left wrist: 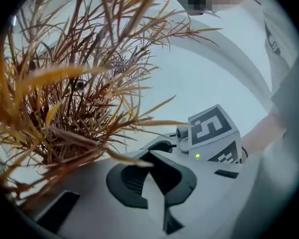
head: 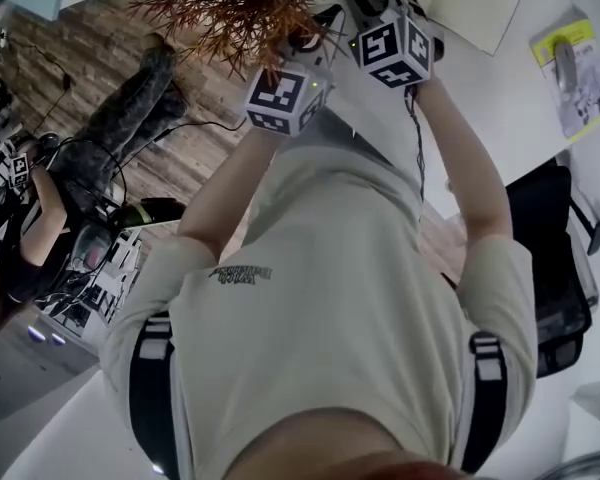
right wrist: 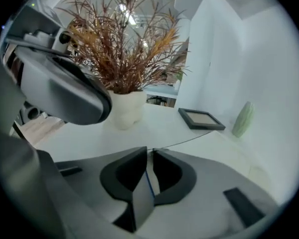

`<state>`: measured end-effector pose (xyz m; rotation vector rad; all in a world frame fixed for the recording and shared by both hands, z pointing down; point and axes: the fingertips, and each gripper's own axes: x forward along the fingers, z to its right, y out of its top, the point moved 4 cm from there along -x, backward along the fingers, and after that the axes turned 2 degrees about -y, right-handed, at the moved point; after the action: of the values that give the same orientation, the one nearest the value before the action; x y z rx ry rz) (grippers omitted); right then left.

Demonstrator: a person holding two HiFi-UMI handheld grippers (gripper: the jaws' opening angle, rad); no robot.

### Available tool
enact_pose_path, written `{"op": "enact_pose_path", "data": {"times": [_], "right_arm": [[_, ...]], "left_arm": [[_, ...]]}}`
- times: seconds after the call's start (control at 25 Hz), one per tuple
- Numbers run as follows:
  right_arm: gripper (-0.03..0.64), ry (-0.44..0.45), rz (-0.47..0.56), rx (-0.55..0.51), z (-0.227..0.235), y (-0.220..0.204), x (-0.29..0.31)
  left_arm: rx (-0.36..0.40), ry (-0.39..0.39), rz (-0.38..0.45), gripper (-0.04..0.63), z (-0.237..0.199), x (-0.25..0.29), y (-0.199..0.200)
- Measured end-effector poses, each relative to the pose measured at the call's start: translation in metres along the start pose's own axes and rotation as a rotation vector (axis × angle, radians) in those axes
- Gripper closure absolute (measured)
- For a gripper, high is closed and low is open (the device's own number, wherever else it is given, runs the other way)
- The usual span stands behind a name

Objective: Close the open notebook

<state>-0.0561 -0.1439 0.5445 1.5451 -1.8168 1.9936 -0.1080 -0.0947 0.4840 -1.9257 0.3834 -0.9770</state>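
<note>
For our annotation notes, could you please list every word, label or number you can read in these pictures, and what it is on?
No text can be read.
Beige shirt, chest print: too blurred to read.
Yellow-and-white packet: print too small to read.
Black-and-white marker cubes: square code patterns, not words.
White open notebook: no writing shows.

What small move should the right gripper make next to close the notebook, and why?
Probably lift the held edge and fold it over. In the right gripper view the jaws of the right gripper look shut on a thin edge of the pale open notebook, which lies on the white table.
</note>
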Motion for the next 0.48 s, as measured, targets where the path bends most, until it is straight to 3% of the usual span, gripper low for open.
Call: {"op": "enact_pose_path", "data": {"times": [0.2, 0.48], "right_arm": [[0.594, -0.024, 0.067, 0.056, 0.008, 0.009, -0.016], [0.600, -0.184, 0.229, 0.195, 0.039, 0.029, -0.099]], "left_arm": [[0.013, -0.015, 0.000, 0.583, 0.002, 0.003, 0.002], [0.061, -0.068, 0.006, 0.583, 0.028, 0.008, 0.018]]}}
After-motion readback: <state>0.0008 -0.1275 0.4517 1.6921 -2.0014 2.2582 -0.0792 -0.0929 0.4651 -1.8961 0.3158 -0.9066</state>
